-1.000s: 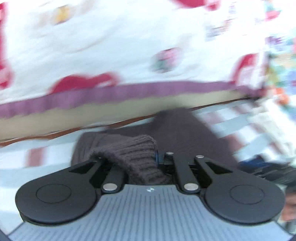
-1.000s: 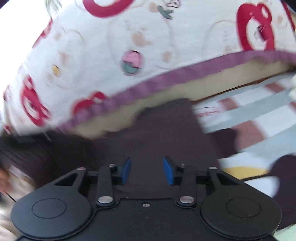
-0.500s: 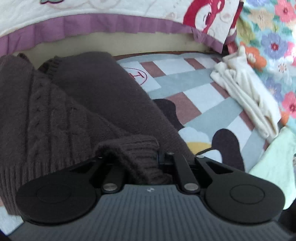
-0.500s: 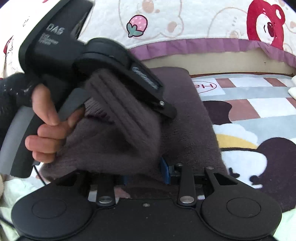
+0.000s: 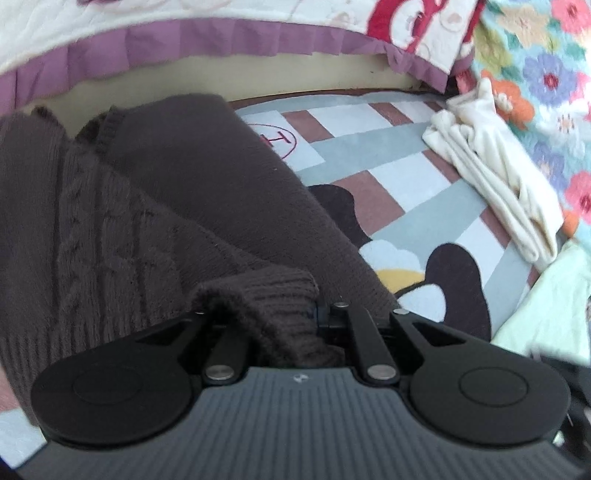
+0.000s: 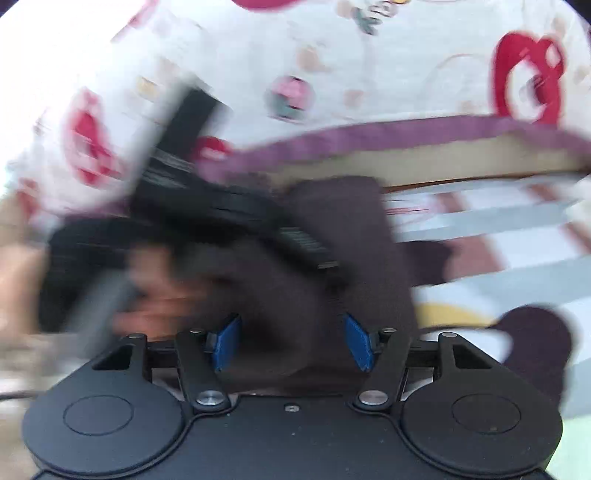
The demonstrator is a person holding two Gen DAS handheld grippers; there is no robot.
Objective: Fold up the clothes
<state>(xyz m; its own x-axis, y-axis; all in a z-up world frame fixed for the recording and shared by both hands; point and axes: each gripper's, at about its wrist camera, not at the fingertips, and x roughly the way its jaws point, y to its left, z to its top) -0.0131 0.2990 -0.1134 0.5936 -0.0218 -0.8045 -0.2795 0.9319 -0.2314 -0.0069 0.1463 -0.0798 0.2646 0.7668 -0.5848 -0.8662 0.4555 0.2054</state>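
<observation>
A dark brown cable-knit sweater (image 5: 155, 206) lies on the patterned rug (image 5: 413, 184), partly folded. My left gripper (image 5: 280, 317) is shut on the sweater's ribbed cuff (image 5: 273, 295), which bunches up between the jaws. In the blurred right wrist view, my right gripper (image 6: 291, 343) is open with its blue pads (image 6: 356, 341) wide apart, just above the sweater (image 6: 332, 236). The left gripper (image 6: 221, 218) and the hand holding it show at the left of that view.
A bed with a white and red cartoon quilt (image 5: 258, 18) and purple frill (image 5: 221, 40) runs along the back. A cream garment (image 5: 495, 173) lies at the right by a floral cloth (image 5: 546, 74). A pale green cloth (image 5: 554, 299) is at the near right.
My right gripper has opened and let go of the sweater, and is moving fast. My left gripper keeps its hold on the cuff and has barely moved since half a second ago.
</observation>
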